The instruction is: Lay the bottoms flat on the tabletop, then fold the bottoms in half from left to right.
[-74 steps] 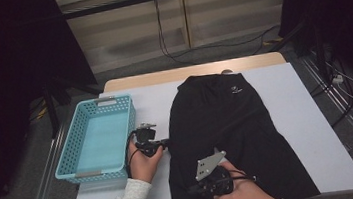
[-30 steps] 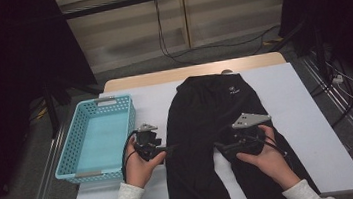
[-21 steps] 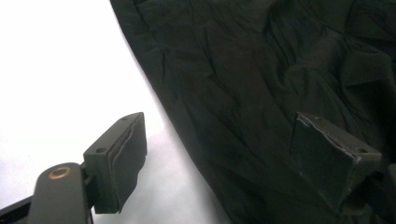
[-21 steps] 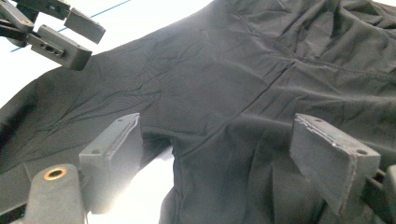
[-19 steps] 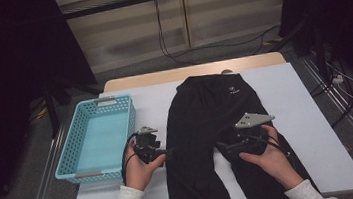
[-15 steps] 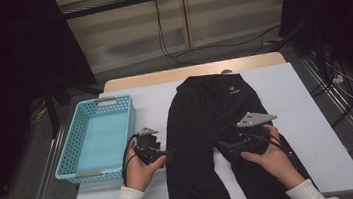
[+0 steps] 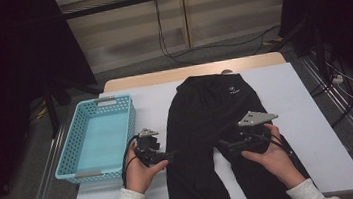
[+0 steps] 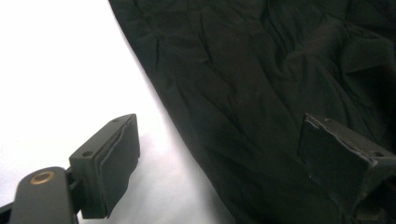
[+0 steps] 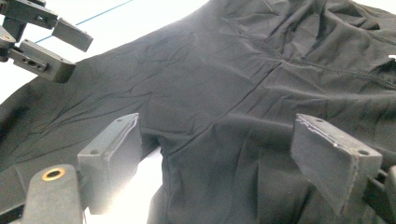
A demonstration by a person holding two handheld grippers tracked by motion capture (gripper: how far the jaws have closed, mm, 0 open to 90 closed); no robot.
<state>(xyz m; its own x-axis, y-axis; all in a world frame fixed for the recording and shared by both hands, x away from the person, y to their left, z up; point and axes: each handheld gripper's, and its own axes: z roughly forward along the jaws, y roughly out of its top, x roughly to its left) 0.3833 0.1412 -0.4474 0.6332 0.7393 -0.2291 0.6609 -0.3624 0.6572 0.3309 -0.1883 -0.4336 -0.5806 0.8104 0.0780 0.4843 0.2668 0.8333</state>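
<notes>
A pair of black trousers (image 7: 209,141) lies spread flat on the white counter (image 7: 307,115), waistband at the far edge and legs running toward the person, with a light blue basket (image 7: 96,139) standing just beside it on the left. The left gripper (image 7: 167,156) sits at the outer edge of the left trouser leg, and its jaws have just been opening: they stand spread, one over bare counter and one over the cloth, with the hem of the fabric between them but not pinched. The right gripper (image 7: 224,144) hovers by the crotch on the right leg, jaws likewise spread wide above the cloth and holding nothing. The fabric looks thin, light and limp, creased in soft wrinkles, so it will likely sag and slide rather than keep a shape when lifted. A sound hold would probably be at an edge or seam, such as the side seam or the hem, pinching a fold of both layers.
</notes>
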